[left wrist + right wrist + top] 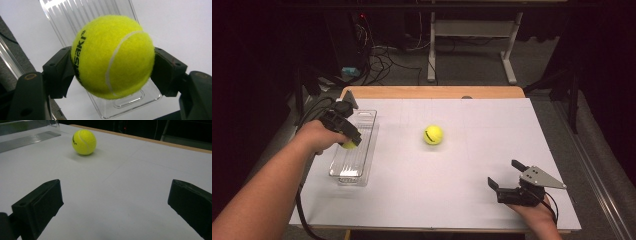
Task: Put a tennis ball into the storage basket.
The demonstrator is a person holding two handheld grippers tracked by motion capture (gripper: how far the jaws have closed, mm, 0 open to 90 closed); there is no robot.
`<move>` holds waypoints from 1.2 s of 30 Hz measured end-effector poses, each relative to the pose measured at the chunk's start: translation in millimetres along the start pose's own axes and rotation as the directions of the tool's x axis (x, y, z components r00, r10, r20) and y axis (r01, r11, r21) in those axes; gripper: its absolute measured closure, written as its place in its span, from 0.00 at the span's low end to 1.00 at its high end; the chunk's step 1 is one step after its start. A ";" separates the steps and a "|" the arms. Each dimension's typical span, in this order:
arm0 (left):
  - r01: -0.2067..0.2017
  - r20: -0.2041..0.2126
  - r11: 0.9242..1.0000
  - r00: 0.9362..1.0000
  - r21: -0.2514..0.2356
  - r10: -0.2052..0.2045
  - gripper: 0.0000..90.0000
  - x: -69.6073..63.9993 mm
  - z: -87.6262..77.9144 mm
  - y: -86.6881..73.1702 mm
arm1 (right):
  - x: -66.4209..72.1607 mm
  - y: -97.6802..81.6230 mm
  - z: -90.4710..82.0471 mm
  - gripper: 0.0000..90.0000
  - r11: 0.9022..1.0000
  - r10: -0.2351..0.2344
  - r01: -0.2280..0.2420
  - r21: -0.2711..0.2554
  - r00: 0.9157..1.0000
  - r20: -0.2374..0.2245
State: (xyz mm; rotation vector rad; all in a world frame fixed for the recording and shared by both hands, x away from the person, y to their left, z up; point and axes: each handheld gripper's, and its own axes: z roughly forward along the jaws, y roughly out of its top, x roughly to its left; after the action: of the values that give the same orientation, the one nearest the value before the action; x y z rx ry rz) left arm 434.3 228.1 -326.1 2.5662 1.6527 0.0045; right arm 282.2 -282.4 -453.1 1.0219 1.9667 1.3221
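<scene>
The person's left forearm reached in from the near left corner, angled forward, and the left gripper [346, 131] was held above the clear plastic tray [362, 165] at the left of the table. Its jaws were clamped on a yellow tennis ball [112, 56], one pad pressed into each side, with the ridged floor of the tray showing beneath the ball in the left gripper view. The right hand [534, 215] sat low at the near right edge, its right gripper [507, 175] pointing across the sheet with the jaws spread wide and nothing between them. A second tennis ball [433, 135] lay alone near the middle of the white table cover [472, 165], well apart from both grippers. Behind the wooden far edge the room was dark, with cables on the floor and the white legs of another table.
</scene>
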 end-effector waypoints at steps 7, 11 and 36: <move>0.024 0.001 1.000 1.000 -0.007 -0.024 0.30 5.5 7.2 9.9 | 0.4 0.2 0.9 0.00 1.000 0.003 -0.003 0.002 1.000 -0.005; 0.039 -0.007 0.999 0.999 -0.001 -0.039 0.30 10.2 12.8 15.9 | 0.3 -0.2 0.9 0.00 1.000 0.002 -0.002 0.003 1.000 -0.005; 0.055 -0.018 0.998 0.998 0.013 -0.055 0.30 13.0 41.4 34.2 | 2.9 -1.1 1.8 0.00 1.000 -0.003 0.003 0.009 1.000 -0.005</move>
State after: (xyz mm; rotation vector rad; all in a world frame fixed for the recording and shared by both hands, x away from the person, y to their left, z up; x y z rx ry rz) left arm 472.8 222.8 -365.3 2.5369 1.7350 0.0123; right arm 281.7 -279.4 -454.9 1.0205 1.9787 1.3165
